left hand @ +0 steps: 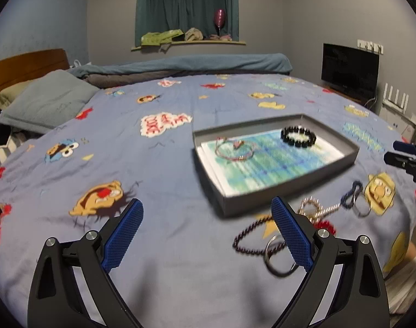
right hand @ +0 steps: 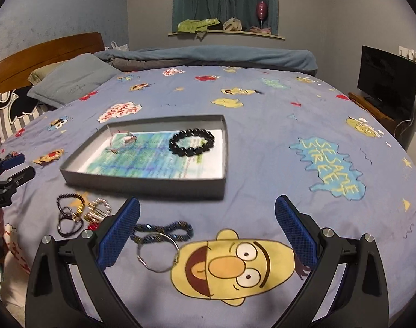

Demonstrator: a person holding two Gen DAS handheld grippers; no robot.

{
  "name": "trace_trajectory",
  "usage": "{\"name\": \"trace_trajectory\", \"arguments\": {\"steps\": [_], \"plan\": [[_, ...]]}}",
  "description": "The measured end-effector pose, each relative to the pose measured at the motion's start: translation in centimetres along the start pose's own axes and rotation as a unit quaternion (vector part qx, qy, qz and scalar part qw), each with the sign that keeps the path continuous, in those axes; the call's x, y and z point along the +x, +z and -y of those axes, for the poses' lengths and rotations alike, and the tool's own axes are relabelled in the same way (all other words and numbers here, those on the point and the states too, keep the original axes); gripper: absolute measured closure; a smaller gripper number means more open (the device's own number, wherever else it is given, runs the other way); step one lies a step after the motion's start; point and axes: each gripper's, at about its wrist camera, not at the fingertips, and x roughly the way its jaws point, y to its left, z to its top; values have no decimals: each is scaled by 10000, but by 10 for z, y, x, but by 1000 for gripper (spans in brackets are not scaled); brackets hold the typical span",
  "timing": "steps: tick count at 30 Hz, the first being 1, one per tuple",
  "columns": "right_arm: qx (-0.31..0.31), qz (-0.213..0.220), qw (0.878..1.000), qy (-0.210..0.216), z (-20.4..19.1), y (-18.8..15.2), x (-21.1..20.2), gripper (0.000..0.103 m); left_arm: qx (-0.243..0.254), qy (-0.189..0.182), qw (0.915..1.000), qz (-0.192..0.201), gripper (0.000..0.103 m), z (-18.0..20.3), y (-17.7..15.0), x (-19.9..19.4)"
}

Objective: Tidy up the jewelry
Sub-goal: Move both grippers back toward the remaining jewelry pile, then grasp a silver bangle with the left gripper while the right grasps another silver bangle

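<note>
Left gripper [left hand: 208, 229]: jaws spread wide, blue ribbed pads [left hand: 291, 235] facing inward, nothing held between them, poised above the surface. Right gripper [right hand: 207, 228]: likewise spread wide, pads [right hand: 295, 233] clear, nothing gripped. Both pointed forward, set side by side, well apart from each other.

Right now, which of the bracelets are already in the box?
Two: the chunky black bead bracelet and a thin pinkish cord bracelet lie inside the grey box. The braided, gold and wire ones are on the bedspread outside it.
</note>
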Motion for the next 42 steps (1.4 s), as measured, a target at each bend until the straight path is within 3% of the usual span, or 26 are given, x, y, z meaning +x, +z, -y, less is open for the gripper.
{"name": "trace_trajectory", "arguments": {"steps": [4, 8, 15, 21, 28, 31, 42], "plan": [[-137, -74, 9995, -268, -1, -14, 7, 5, 47, -46, 9999, -134, 9, 4, -20, 5], [-23, -210, 9997, 123, 4, -26, 10, 5, 32, -123, 9996, -259, 9, 10, -33, 11], [-45, -327, 9992, 247, 4, -39, 14, 5, 107, -463, 9985, -263, 9, 34, -45, 13], [-233, -316, 9989, 272, -7, -46, 15, 5, 184, -386, 9983, -396, 12, 57, -46, 27], [-268, -344, 9986, 309, -12, -51, 17, 5, 285, -385, 9980, -419, 24, 71, -45, 33], [-238, -352, 9985, 357, -12, -53, 18, 5, 309, -407, 9973, -531, 35, 74, -48, 37], [-383, -433, 9965, 596, -35, -60, 26, 6, 375, -300, 9974, -541, 37, 75, -54, 39]]}}
